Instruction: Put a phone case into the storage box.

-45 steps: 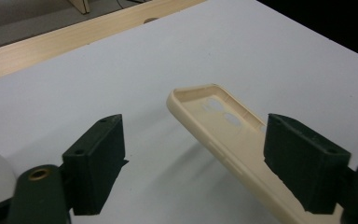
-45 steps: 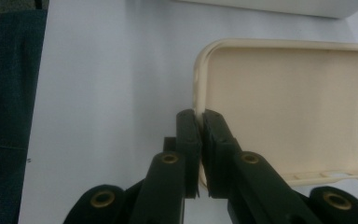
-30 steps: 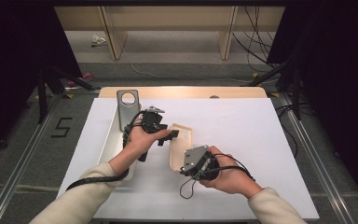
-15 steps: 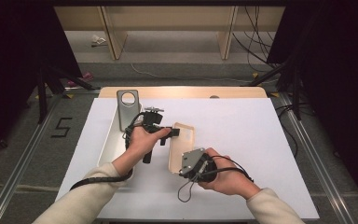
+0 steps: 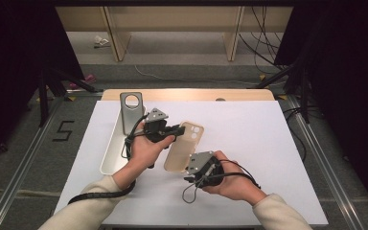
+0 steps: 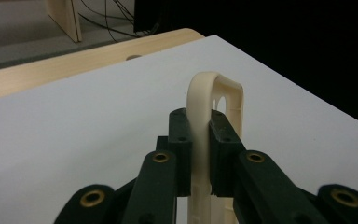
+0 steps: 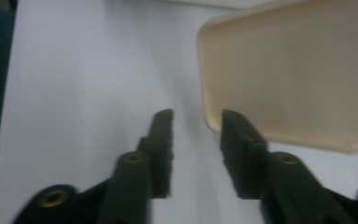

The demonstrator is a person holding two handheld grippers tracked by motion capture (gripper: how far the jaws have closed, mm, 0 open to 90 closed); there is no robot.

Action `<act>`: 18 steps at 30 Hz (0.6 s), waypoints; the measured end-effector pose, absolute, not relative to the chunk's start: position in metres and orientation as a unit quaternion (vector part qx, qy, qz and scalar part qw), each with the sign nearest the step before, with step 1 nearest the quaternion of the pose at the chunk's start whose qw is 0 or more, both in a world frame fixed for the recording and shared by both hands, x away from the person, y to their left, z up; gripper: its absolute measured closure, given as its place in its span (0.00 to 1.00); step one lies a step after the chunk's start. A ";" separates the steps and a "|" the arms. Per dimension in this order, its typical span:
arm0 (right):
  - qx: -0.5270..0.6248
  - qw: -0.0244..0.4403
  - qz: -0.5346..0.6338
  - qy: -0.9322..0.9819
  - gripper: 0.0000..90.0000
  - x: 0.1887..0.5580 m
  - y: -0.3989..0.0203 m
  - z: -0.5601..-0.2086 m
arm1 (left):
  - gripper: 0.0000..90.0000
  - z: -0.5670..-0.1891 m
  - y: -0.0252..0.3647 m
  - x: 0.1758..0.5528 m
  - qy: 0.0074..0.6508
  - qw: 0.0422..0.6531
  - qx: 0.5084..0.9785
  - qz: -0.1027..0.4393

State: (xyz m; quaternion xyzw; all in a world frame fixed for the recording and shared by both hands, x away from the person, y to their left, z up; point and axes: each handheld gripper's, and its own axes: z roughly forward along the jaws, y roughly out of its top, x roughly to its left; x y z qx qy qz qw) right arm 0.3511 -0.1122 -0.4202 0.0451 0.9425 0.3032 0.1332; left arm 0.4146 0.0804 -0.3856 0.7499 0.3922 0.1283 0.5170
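Your left gripper clamps the rim of the smooth, round-cornered beige phone case; at its 5 o'clock, your right gripper hangs open.

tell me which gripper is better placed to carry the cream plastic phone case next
Left. The left gripper is shut on the edge of the cream plastic phone case, while the right gripper is open beside its corner.

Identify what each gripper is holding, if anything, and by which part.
The left gripper clamps the cream phone case by its side edge, near the camera-cutout end. The right gripper is open, holding nothing.
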 end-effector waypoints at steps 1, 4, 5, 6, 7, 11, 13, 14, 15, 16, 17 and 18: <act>0.055 0.139 0.309 0.939 0.63 0.352 -0.113 -0.419 | 0.90 -0.386 0.083 0.413 0.391 0.520 0.748 0.133; 0.083 0.144 0.330 0.929 0.51 0.355 -0.118 -0.418 | 0.90 -0.385 0.093 0.409 0.387 0.527 0.741 0.153; 0.091 0.149 0.336 0.926 0.47 0.356 -0.120 -0.418 | 0.90 -0.385 0.096 0.408 0.386 0.528 0.740 0.157; 0.105 0.145 0.341 0.923 0.46 0.356 -0.122 -0.417 | 0.90 -0.384 0.099 0.407 0.387 0.532 0.737 0.159; 0.108 0.146 0.346 0.921 0.44 0.357 -0.124 -0.416 | 0.90 -0.384 0.103 0.406 0.388 0.537 0.732 0.160; 0.140 0.134 0.368 0.909 0.37 0.361 -0.134 -0.415 | 0.90 -0.383 0.115 0.401 0.391 0.548 0.720 0.165; 0.158 0.127 0.378 0.904 0.34 0.363 -0.139 -0.414 | 0.90 -0.383 0.121 0.399 0.392 0.555 0.714 0.168; 0.165 0.127 0.382 0.901 0.32 0.364 -0.142 -0.414 | 0.90 -0.383 0.121 0.399 0.392 0.555 0.714 0.168; 0.173 0.129 0.386 0.897 0.30 0.364 -0.145 -0.414 | 0.90 -0.383 0.127 0.396 0.395 0.560 0.708 0.169; 0.179 0.129 0.388 0.895 0.29 0.364 -0.147 -0.414 | 0.90 -0.383 0.129 0.395 0.395 0.562 0.707 0.170; 0.185 0.130 0.391 0.892 0.29 0.364 -0.150 -0.414 | 0.90 -0.383 0.132 0.394 0.396 0.565 0.704 0.170; 0.191 0.131 0.395 0.889 0.28 0.365 -0.152 -0.413 | 0.90 -0.383 0.134 0.393 0.397 0.567 0.702 0.171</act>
